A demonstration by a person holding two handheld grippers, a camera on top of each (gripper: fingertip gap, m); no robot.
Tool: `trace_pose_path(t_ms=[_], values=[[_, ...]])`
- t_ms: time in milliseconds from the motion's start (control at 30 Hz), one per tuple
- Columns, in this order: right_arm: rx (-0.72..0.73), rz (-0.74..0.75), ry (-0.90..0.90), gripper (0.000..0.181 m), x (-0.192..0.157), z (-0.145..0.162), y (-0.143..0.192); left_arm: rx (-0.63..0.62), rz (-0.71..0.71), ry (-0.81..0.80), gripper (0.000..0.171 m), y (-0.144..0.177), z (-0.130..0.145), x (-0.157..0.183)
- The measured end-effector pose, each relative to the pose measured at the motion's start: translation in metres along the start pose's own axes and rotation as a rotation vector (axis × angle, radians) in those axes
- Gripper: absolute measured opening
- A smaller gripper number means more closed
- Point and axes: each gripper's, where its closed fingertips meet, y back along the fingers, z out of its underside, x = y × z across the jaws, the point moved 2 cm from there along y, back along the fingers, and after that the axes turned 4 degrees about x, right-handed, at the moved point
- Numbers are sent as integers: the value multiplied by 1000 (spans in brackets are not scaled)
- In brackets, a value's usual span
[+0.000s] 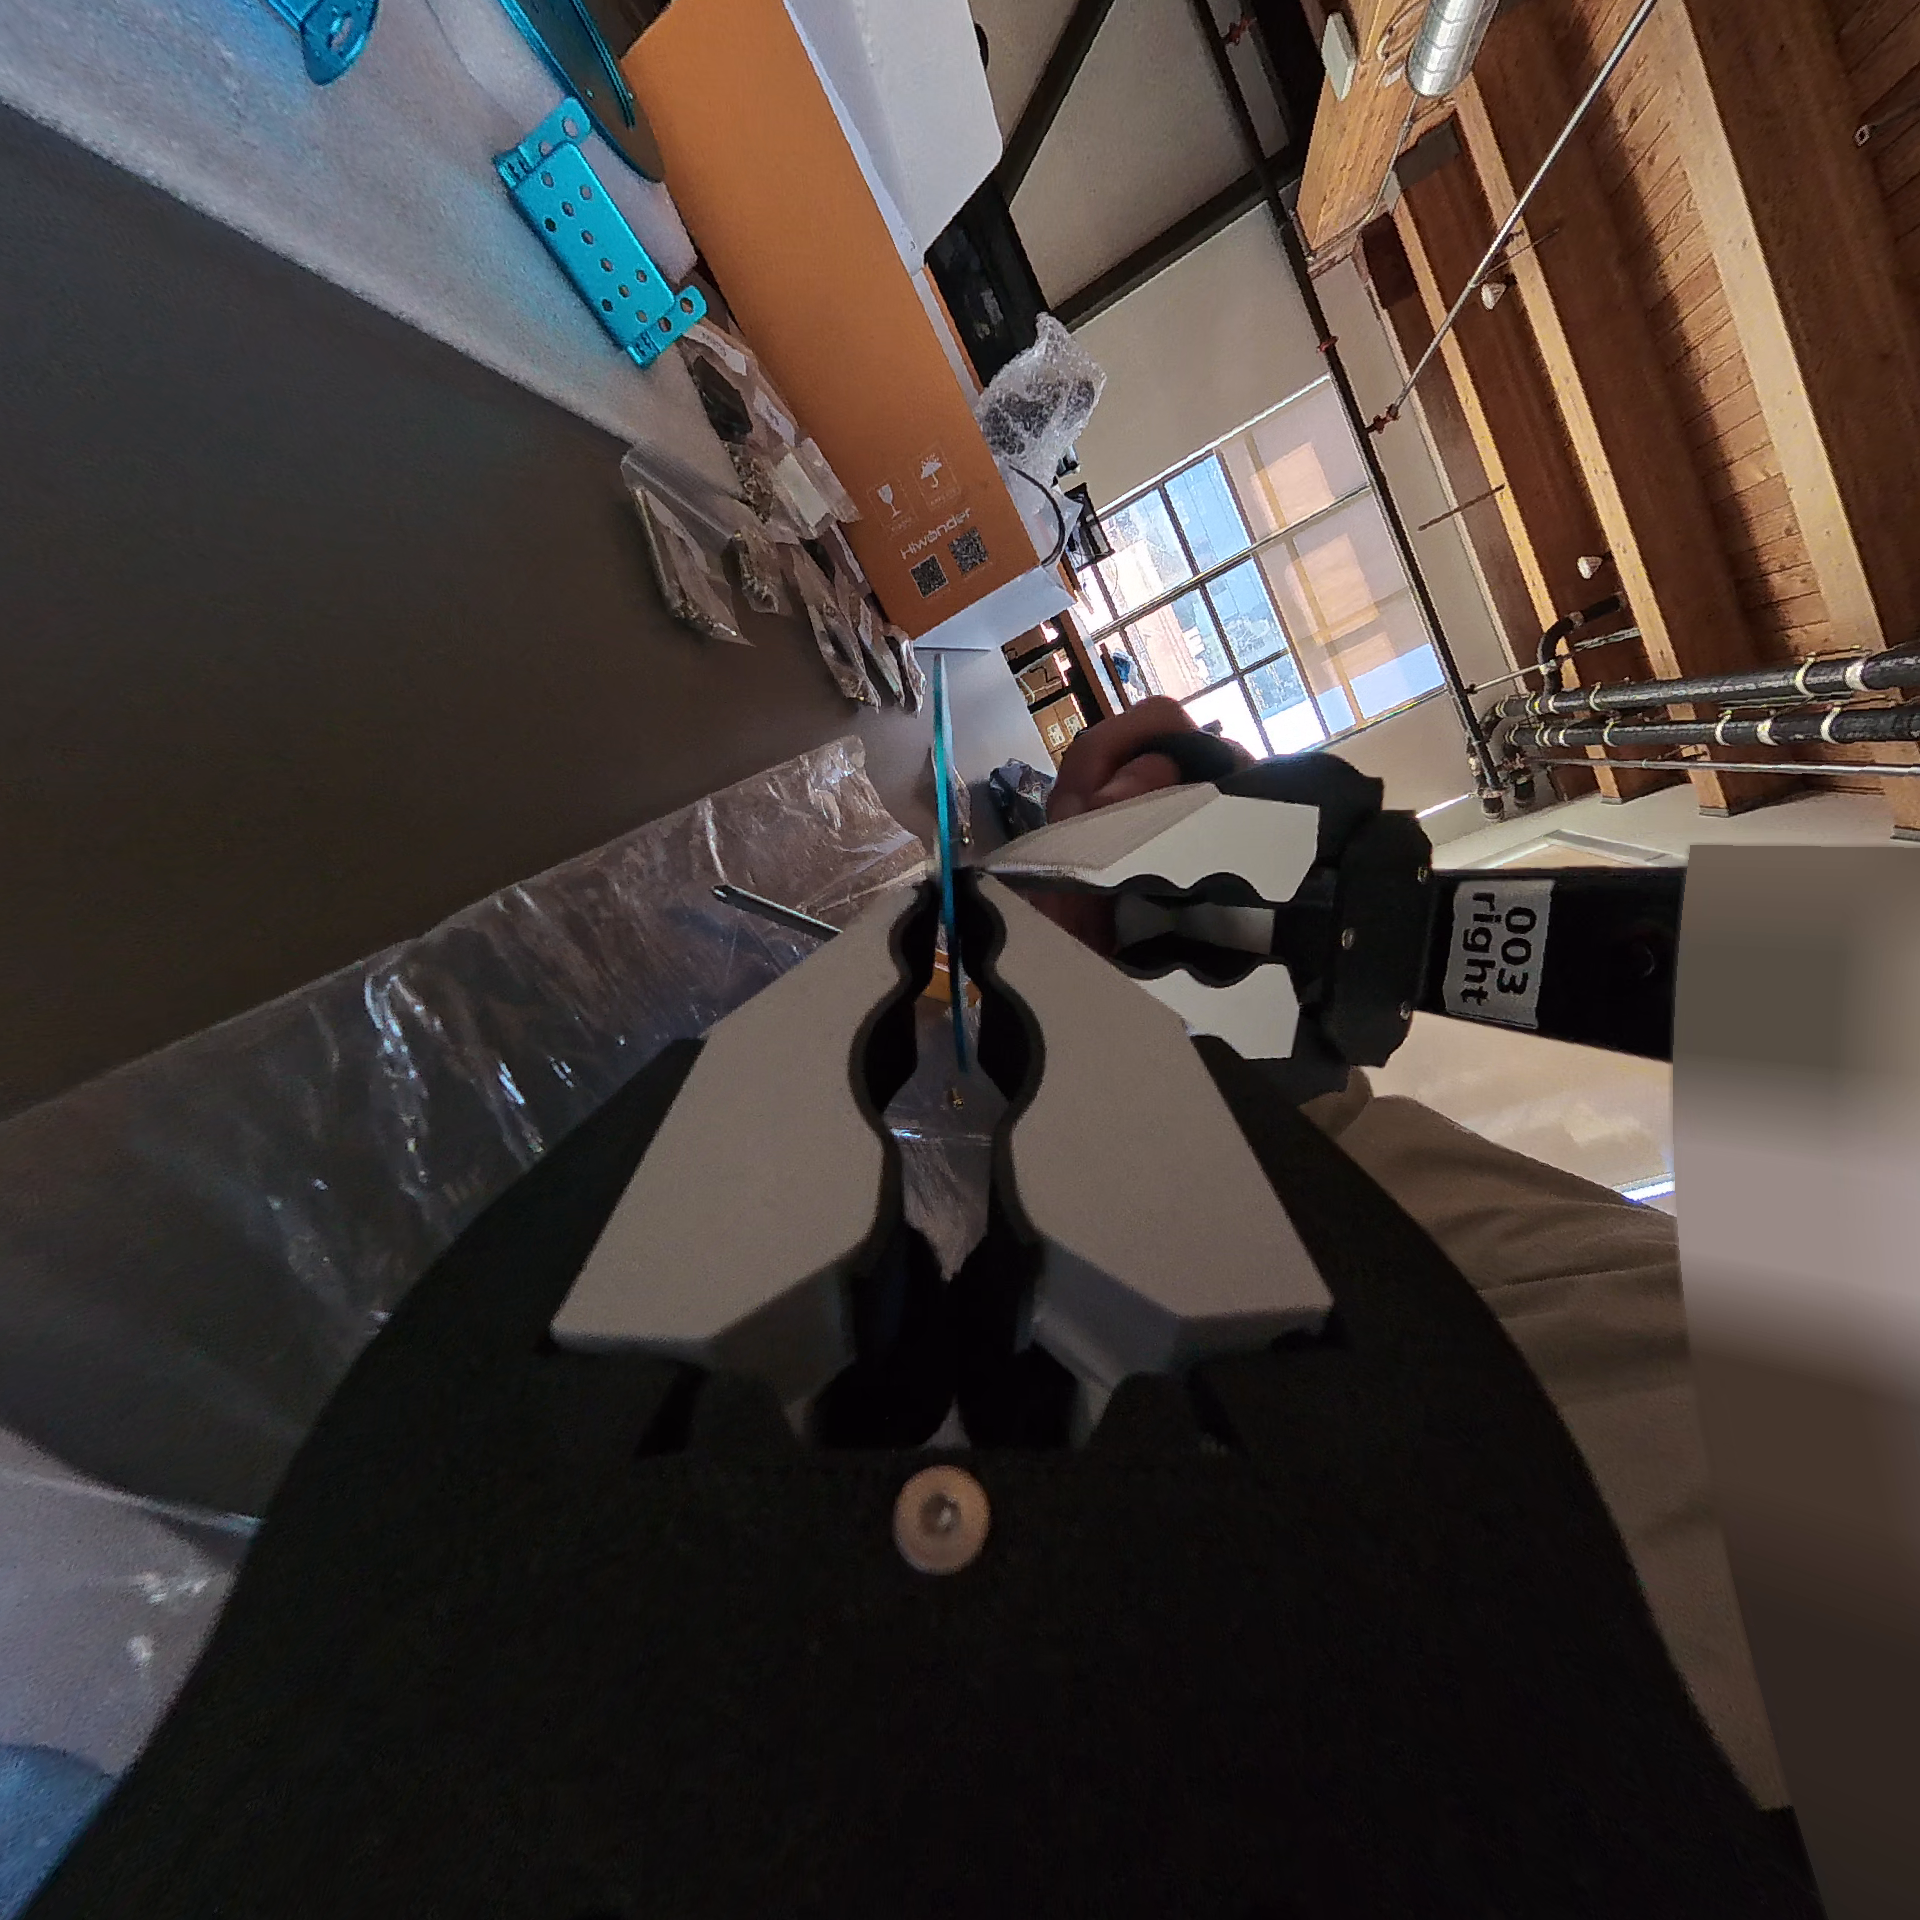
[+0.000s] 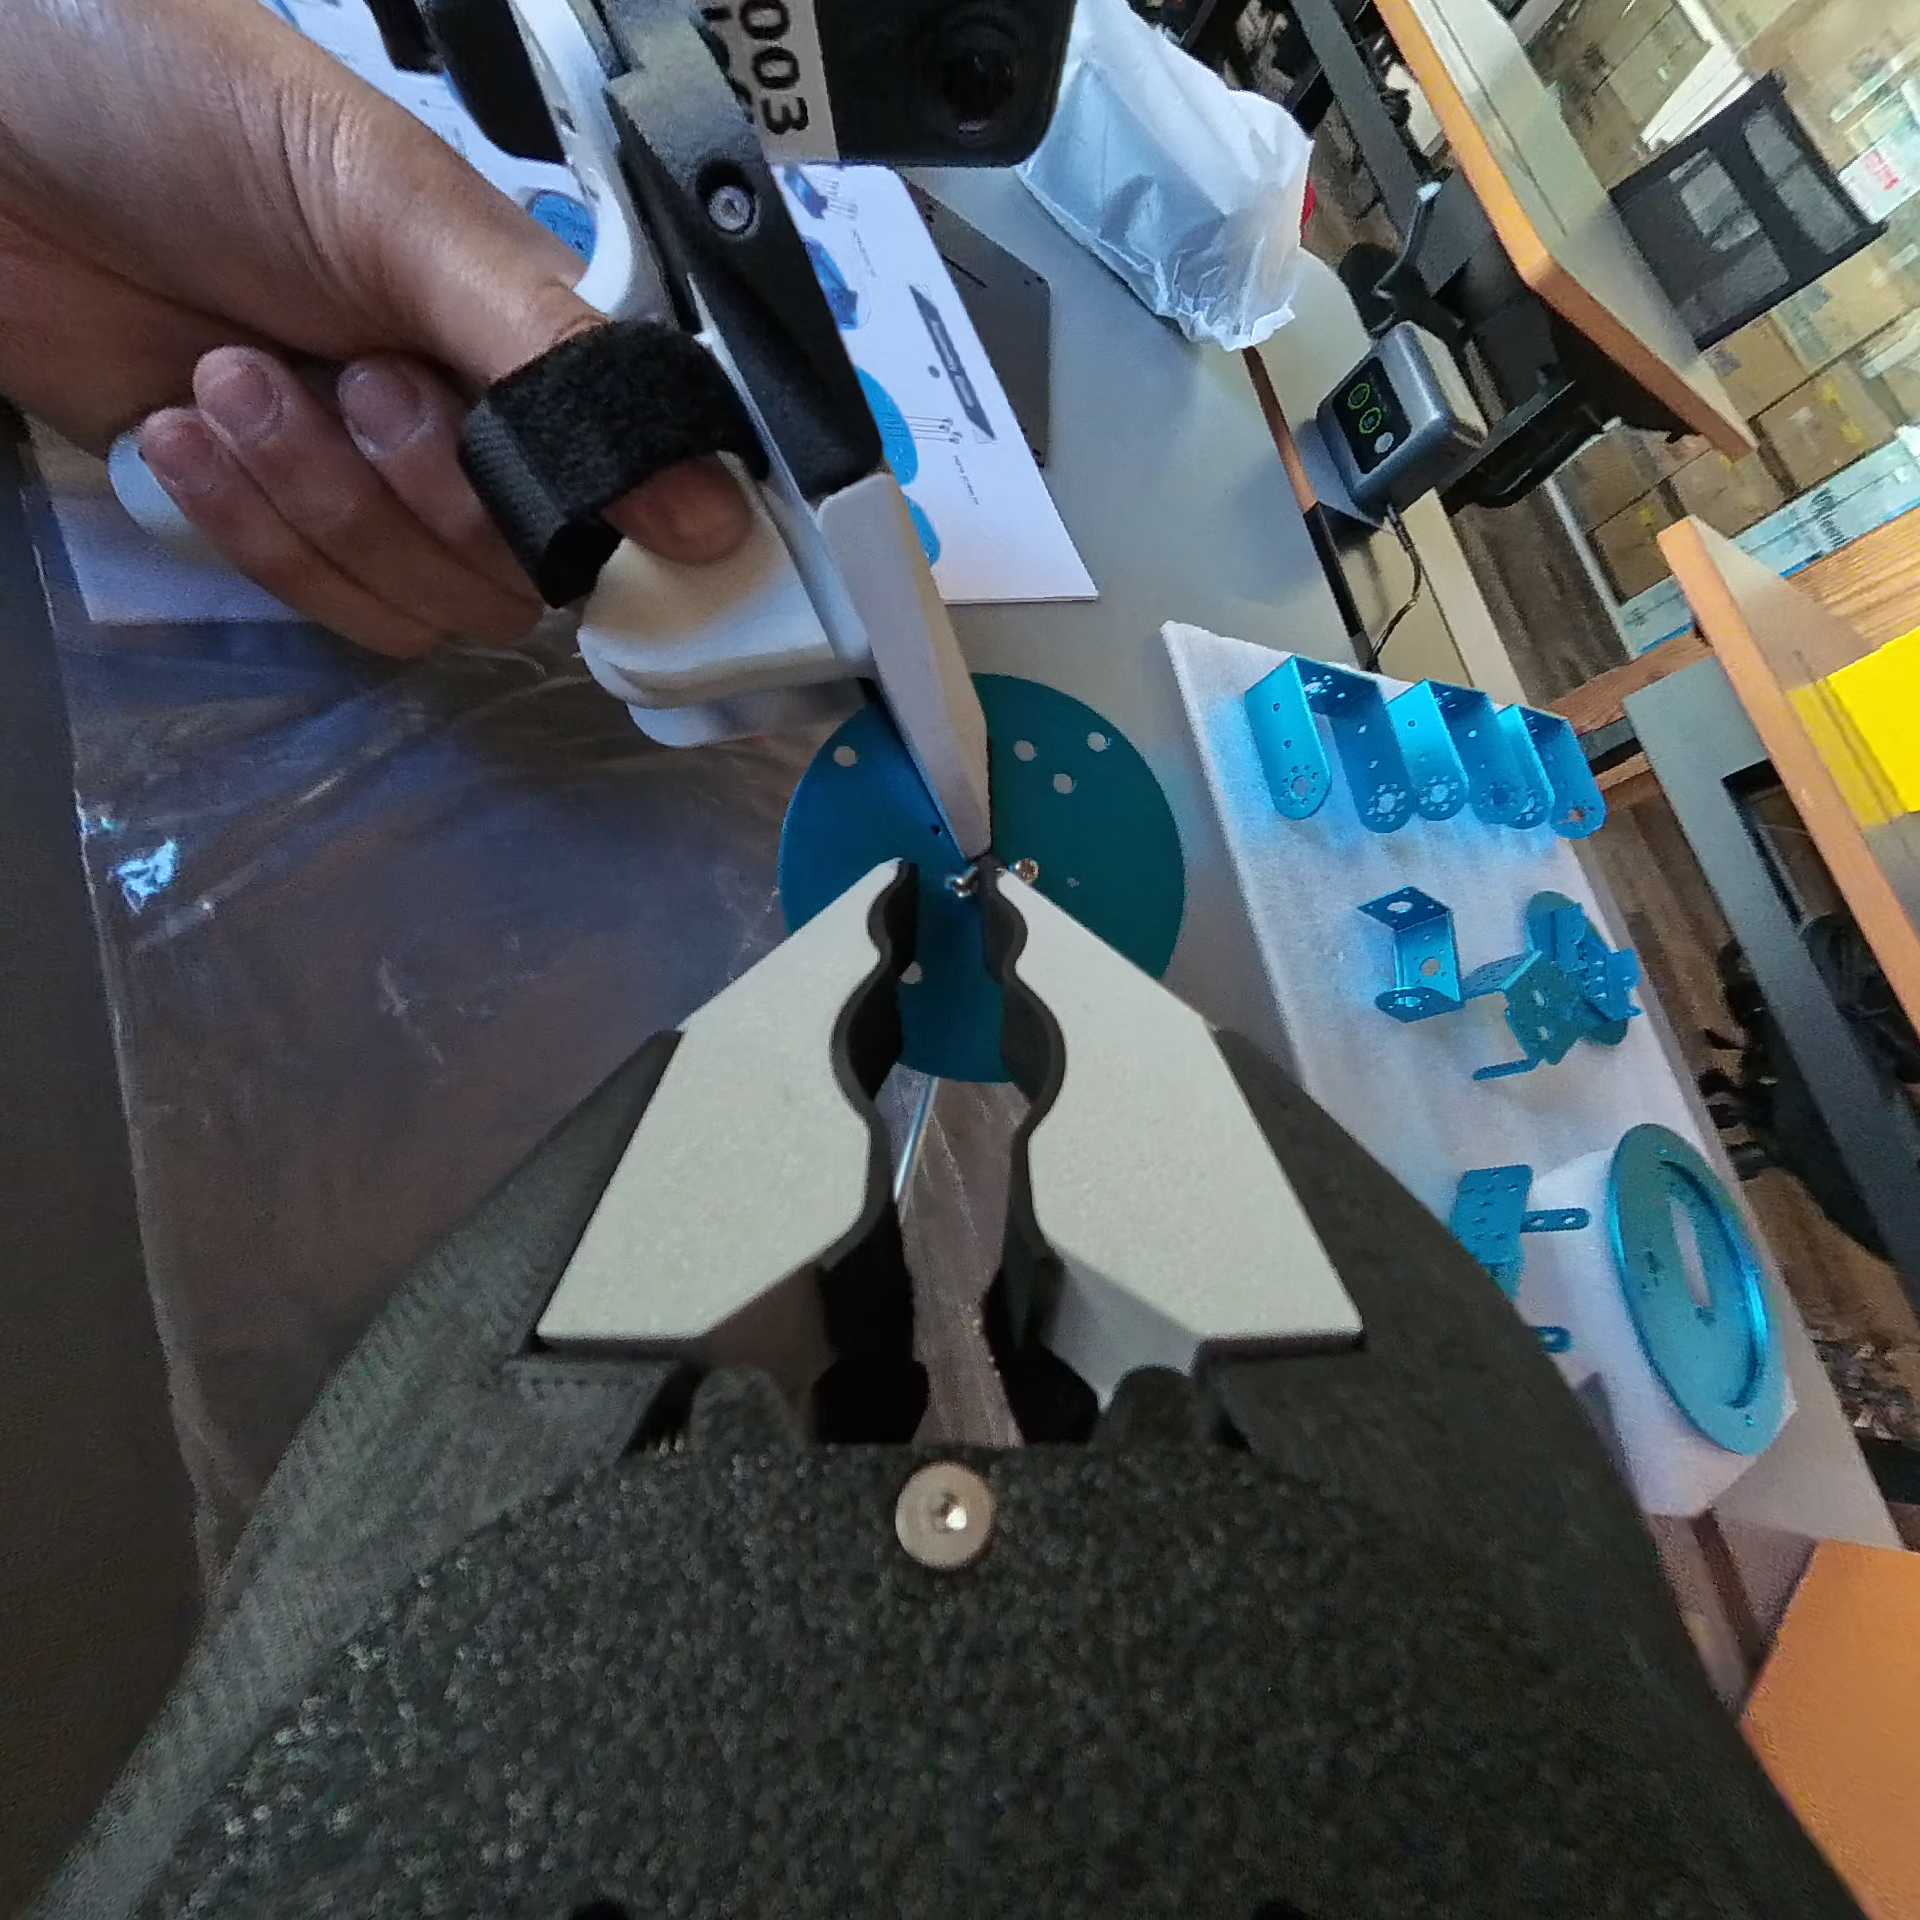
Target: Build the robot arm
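Observation:
My left gripper (image 1: 948,904) is shut on a blue round disc with holes, seen edge-on (image 1: 943,790) and held upright above the table. In the right wrist view the disc (image 2: 1081,862) shows face-on, with the left gripper (image 2: 971,831) reaching down onto it from above, held by a hand (image 2: 312,364). My right gripper (image 2: 951,881) is at the disc's centre, its tips closed on a small silver screw (image 2: 966,881). A second screw (image 2: 1027,869) sits in the disc beside it. The right gripper (image 1: 992,862) meets the disc from the right in the left wrist view.
A thin metal tool shaft (image 2: 914,1132) lies on clear plastic sheeting (image 1: 520,1039). A white foam tray (image 2: 1299,935) holds several blue brackets and a blue ring (image 2: 1688,1288). An instruction sheet (image 2: 987,468), an orange box (image 1: 810,312) and small hardware bags (image 1: 748,499) lie on the table. Left and right tips are no more than a few centimetres apart.

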Motion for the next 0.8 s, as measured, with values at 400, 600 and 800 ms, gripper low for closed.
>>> trace_pose_path(t_ms=[400,600,800], values=[[6,24,23,0,0,1,0,-1,1,11,3,0,0,0],[12,2,-38,5,-1,1,-2,6,-9,9,3,1,-1,-2],[19,-4,-79,11,0,1,-2,7,-13,9,3,0,-1,-2]])
